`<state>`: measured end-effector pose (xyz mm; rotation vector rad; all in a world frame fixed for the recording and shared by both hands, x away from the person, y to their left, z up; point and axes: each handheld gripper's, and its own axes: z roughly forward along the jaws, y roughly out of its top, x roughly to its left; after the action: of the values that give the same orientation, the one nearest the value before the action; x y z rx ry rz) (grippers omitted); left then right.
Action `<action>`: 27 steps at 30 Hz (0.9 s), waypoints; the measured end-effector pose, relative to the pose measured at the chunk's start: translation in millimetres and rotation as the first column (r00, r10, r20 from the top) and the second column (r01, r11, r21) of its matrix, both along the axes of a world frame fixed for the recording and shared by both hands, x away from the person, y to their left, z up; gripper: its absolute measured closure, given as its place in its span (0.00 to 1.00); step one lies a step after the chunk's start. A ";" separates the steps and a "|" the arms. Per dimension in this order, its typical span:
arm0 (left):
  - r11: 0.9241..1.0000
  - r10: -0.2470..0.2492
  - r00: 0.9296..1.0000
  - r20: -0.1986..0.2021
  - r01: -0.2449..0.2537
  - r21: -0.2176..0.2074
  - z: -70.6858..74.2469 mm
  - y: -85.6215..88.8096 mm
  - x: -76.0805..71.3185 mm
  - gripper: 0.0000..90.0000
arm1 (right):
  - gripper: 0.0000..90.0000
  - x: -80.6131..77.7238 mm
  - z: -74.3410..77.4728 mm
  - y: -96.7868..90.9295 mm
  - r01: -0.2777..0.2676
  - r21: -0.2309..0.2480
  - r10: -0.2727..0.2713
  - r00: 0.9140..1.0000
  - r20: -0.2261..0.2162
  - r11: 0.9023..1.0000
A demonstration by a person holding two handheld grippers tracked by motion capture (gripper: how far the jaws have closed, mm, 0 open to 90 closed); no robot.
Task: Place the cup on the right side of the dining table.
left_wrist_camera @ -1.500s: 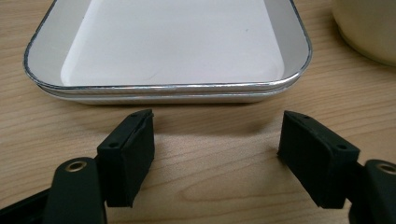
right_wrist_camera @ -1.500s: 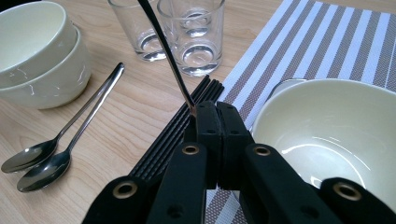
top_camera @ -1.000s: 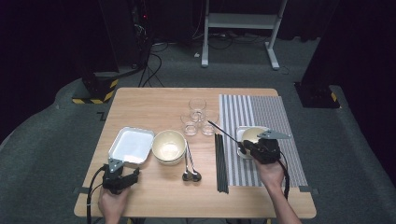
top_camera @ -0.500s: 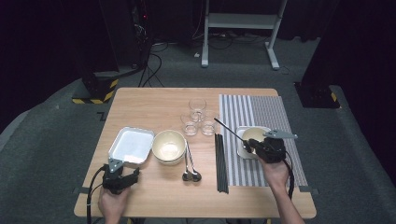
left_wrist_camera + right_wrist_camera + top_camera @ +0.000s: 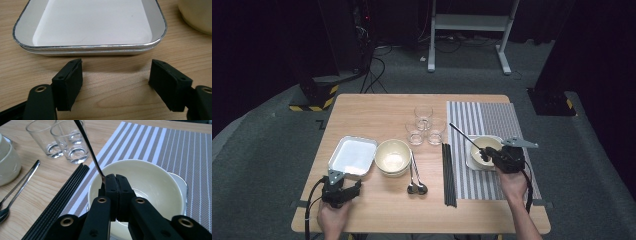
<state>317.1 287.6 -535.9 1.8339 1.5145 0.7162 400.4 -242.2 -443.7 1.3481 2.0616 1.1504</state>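
Observation:
My right gripper [image 5: 486, 154] [image 5: 115, 178] is shut on the lower end of a metal spoon [image 5: 463, 135] [image 5: 86, 143]. Its thin handle slants up and away to the left. The gripper hovers over a cream bowl [image 5: 492, 143] [image 5: 152, 182] that sits on a small white plate [image 5: 471, 161] [image 5: 182, 184] on the striped placemat [image 5: 497, 117]. My left gripper [image 5: 345, 186] [image 5: 116, 82] rests open on the wood. Nothing is between its pads, which sit just short of the near rim of a white metal-edged tray [image 5: 335, 155] [image 5: 90, 47].
A stack of cream bowls [image 5: 393, 157] stands right of the tray. Two spoons [image 5: 414, 176] and a bundle of black chopsticks [image 5: 448, 175] [image 5: 60, 202] lie mid-table. Three glasses [image 5: 424, 127] stand behind them.
My right gripper has shifted slightly to the right over the bowl with the spoon in it. The left gripper has stayed put.

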 end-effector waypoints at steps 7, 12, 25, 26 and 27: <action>1.000 0.000 1.000 0.000 0.000 0.000 0.0 0.0 0.0 0.30 | 0.99 2.2 -1.9 -5.2 0.016 -0.008 -0.016 1.000 -0.003 1.000; 1.000 0.000 1.000 0.000 0.000 0.000 0.0 0.0 0.0 0.30 | 0.99 3.5 -2.5 -7.3 0.024 -0.013 -0.025 1.000 -0.005 1.000; 1.000 0.000 1.000 0.000 0.000 0.000 0.0 0.0 0.0 0.30 | 0.99 7.2 -6.8 -13.1 0.050 -0.019 -0.050 0.999 -0.016 0.999; 1.000 0.000 1.000 0.000 0.000 0.000 0.0 0.0 0.0 0.30 | 0.99 7.7 -7.5 -13.6 0.051 -0.019 -0.051 0.999 -0.017 0.999; 1.000 0.000 1.000 0.000 0.000 0.000 0.0 0.0 0.0 0.30 | 0.99 8.0 -8.3 -13.8 0.054 -0.019 -0.055 0.998 -0.019 0.998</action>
<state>317.2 287.6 -535.9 1.8339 1.5143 0.7160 408.4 -256.0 -452.0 1.4033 2.0313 1.0970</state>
